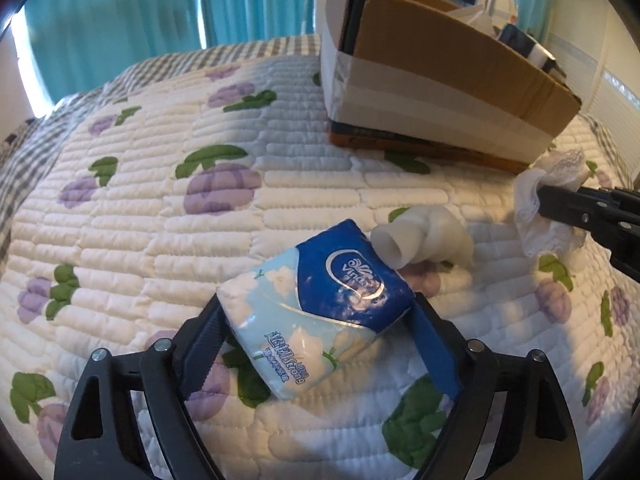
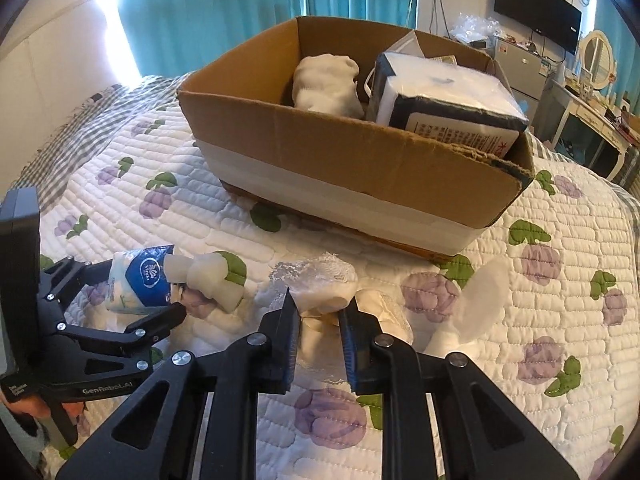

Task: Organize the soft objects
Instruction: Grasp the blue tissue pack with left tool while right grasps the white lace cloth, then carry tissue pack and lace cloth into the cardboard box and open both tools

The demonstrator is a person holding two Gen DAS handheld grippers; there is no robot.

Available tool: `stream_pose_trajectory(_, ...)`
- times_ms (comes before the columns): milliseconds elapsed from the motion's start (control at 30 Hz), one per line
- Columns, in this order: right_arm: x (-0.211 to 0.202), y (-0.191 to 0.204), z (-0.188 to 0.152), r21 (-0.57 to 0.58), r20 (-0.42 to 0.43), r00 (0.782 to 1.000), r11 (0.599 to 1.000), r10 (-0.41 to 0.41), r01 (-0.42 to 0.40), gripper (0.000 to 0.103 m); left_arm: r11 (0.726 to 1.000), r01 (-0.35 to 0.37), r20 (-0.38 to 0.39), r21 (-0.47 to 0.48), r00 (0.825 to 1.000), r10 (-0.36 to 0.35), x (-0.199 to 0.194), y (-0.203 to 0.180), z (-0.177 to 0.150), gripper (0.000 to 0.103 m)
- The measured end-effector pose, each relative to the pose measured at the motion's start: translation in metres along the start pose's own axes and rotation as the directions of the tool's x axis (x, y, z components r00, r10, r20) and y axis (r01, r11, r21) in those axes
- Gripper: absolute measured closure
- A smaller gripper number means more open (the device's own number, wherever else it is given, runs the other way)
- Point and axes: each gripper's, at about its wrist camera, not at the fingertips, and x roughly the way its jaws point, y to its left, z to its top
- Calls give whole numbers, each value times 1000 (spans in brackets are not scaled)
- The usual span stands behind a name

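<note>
My left gripper (image 1: 316, 304) is shut on a blue and white tissue pack (image 1: 320, 304), which rests on the quilt; it shows from the side in the right wrist view (image 2: 138, 280). A white rolled sock (image 1: 424, 240) lies just beyond the pack, touching it. My right gripper (image 2: 318, 300) is shut on a white lace-trimmed cloth bundle (image 2: 324, 288) on the quilt, also in the left wrist view (image 1: 548, 204). The open cardboard box (image 2: 360, 152) stands behind, holding a white soft bundle (image 2: 326, 84) and a wrapped dark-edged pack (image 2: 448, 96).
The floral quilt (image 1: 160, 220) covers the bed. A translucent white piece (image 2: 480, 300) lies right of my right gripper. Teal curtains hang behind. Furniture and a wall screen (image 2: 536, 10) stand at the far right.
</note>
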Motion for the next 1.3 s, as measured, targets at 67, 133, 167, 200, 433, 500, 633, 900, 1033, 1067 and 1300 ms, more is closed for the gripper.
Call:
stream_pose_trajectory(67, -3, 0, -2, 3, 5, 1000, 1000, -1, 1, 85, 1000, -11, 1, 5, 1000, 11, -5, -1, -2, 18)
stream_pose_trajectory(133, -8, 0, -4, 7, 11, 1000, 1000, -5, 5, 85, 1000, -15, 0, 7, 1000, 15, -11, -2, -3, 18)
stream_pose_trajectory(167, -11, 0, -6, 9, 15, 1000, 1000, -4, 3, 85, 1000, -14, 2, 5, 1000, 14, -15, -3, -4, 18)
stream_pose_trajectory(200, -14, 0, -7, 12, 15, 1000, 1000, -3, 3, 85, 1000, -10, 6, 4, 1000, 10, -22, -3, -5, 18)
stream_pose_trajectory(433, -53, -1, -15, 39, 64, 998, 999, 5, -8, 85, 999, -5, 39, 31, 999, 4, -64, -10, -7, 18)
stream_pose_trajectory(500, -67, 0, -17, 41, 77, 997, 999, 8, -11, 85, 999, -9, 66, 43, 998, 6, -81, -13, -5, 18)
stream_pose_trajectory(633, -95, 5, -19, 25, 111, 994, 1000, 3, -6, 85, 999, 0, 119, 40, 993, -5, -110, -15, 5, 18)
stream_pose_trajectory(900, -162, 12, -7, -18, 212, 977, 1000, -17, 21, 85, 999, 16, 245, 51, 969, -29, -170, -28, 40, 19)
stream_pose_trajectory(1033, -191, 8, 13, -33, 268, 963, 999, -22, 32, 85, 998, 22, 297, 67, 954, -41, -187, -33, 65, 18)
stream_pose_trajectory(1067, -196, 7, 18, -35, 279, 960, 999, -22, 33, 85, 997, 22, 310, 72, 950, -44, -190, -34, 73, 18)
stream_pose_trajectory(1300, -215, -14, 73, -33, 342, 940, 999, -17, 30, 85, 991, -23, 373, 128, 927, -26, -182, -45, 131, 18)
